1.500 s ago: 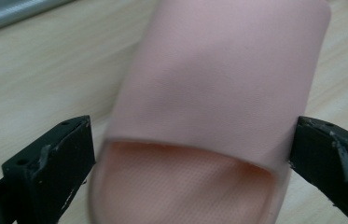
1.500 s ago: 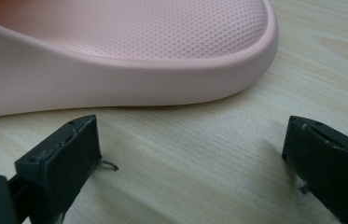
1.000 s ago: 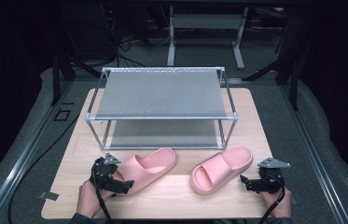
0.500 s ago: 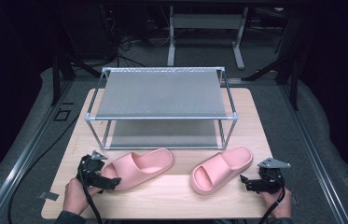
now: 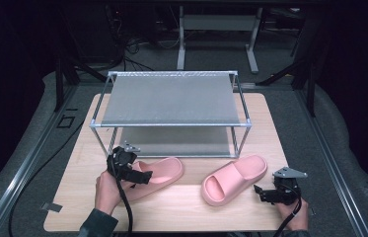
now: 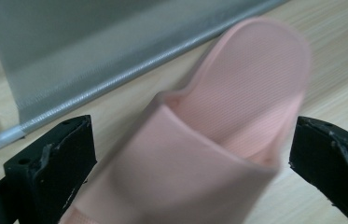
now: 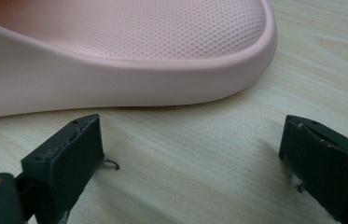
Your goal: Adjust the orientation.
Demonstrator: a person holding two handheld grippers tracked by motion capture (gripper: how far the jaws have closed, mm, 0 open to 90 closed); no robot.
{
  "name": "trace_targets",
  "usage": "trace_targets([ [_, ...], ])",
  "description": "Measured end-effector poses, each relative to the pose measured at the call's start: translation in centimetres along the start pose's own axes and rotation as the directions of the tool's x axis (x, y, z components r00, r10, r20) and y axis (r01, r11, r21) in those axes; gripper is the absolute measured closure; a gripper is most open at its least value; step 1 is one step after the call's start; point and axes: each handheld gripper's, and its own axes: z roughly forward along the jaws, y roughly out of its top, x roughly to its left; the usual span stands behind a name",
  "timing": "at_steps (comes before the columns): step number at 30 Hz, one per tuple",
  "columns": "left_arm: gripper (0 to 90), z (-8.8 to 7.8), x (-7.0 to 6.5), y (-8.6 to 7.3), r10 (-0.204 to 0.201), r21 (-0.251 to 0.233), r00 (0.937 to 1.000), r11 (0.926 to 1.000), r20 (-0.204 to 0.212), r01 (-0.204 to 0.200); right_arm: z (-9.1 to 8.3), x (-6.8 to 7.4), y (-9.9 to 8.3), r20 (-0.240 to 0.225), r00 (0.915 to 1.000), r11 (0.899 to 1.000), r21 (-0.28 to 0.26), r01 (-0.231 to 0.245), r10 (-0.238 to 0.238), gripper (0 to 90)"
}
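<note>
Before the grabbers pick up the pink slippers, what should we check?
1. Left gripper open: ok, jaws stand wide apart.
2. Left slipper between those jaws: ok, its strap end sits in the gap.
3. Jaws touching the left slipper: cannot tell, that picture is blurred.
4. Right gripper open: ok.
5. Right slipper between its jaws: not ok, it lies ahead of them on the table.
6. Rack top shelf free for slippers: ok, nothing lies on it.
</note>
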Motion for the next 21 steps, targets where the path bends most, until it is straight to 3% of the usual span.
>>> trace_targets([
  [3,0.0,0.6,0.6,-0.7,-0.022,0.016,0.9994,0.9996,0.027,0.021,0.0,0.0,0.0,0.0,1.0,1.0,-0.001,0.0,0.0,6.1],
  [5,0.0,0.5,0.9,-1.3,-0.012,0.027,0.9999,0.9996,-0.002,0.012,0.0,0.0,0.0,0.005,1.0,1.0,0.002,0.001,-0.001,6.1],
  [10,0.0,-0.3,2.1,-2.5,0.001,0.034,1.0,0.9994,-0.003,-0.001,0.0,0.0,0.0,0.006,1.0,1.0,0.001,0.0,0.0,6.7],
  [15,0.0,-1.5,3.7,-4.1,-0.027,0.034,0.9994,0.999,-0.02,0.028,0.0,0.0,0.0,0.003,1.0,1.0,-0.003,-0.001,0.001,7.1],
  [21,0.0,-4.5,2.8,-5.3,-0.071,-0.033,0.9967,0.997,-0.039,0.07,0.0,0.0,0.0,0.004,1.0,1.0,-0.004,-0.002,0.002,7.4],
])
